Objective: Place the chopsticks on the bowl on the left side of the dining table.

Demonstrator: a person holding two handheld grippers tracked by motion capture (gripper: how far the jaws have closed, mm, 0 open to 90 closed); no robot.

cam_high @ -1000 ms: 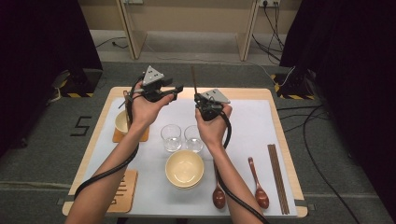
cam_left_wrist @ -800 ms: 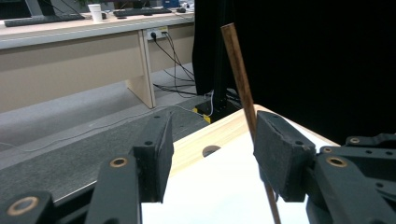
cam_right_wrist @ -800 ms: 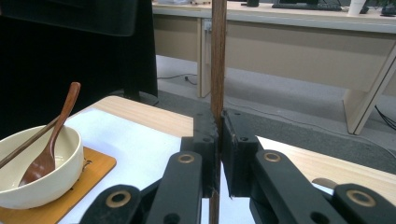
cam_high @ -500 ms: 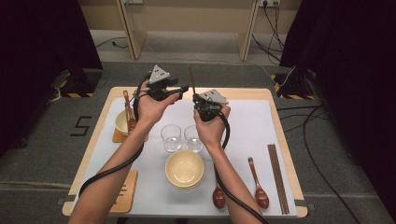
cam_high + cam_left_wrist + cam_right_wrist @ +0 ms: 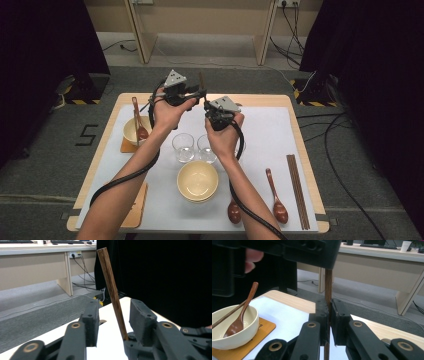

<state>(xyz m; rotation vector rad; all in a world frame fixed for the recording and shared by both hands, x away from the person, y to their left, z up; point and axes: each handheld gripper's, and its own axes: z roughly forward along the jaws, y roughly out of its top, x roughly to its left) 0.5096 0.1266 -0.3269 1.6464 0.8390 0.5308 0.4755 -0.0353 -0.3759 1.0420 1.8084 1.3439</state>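
A brown wooden chopstick (image 5: 201,80) stands nearly upright above the table's far middle. My right gripper (image 5: 329,305) is shut on its lower part, and its pads (image 5: 322,312) press the stick from both sides. My left gripper (image 5: 113,307) is just above and beside it, with the chopstick (image 5: 112,290) rising between its jaws. Those jaws have just been closing, but a gap remains on each side of the stick. Seen from above, the left gripper (image 5: 199,94) sits close to the right gripper (image 5: 207,106).
A cream bowl (image 5: 131,134) holding a wooden spoon (image 5: 139,122) sits on a coaster at the left. Two glasses (image 5: 183,146) stand mid-table before a stacked cream bowl (image 5: 197,181). Two spoons (image 5: 276,200) and a chopstick pair (image 5: 297,190) lie at the right.
My left gripper has shifted slightly right toward the chopstick, and its jaws have narrowed around it. The right gripper and the stick have stayed put.
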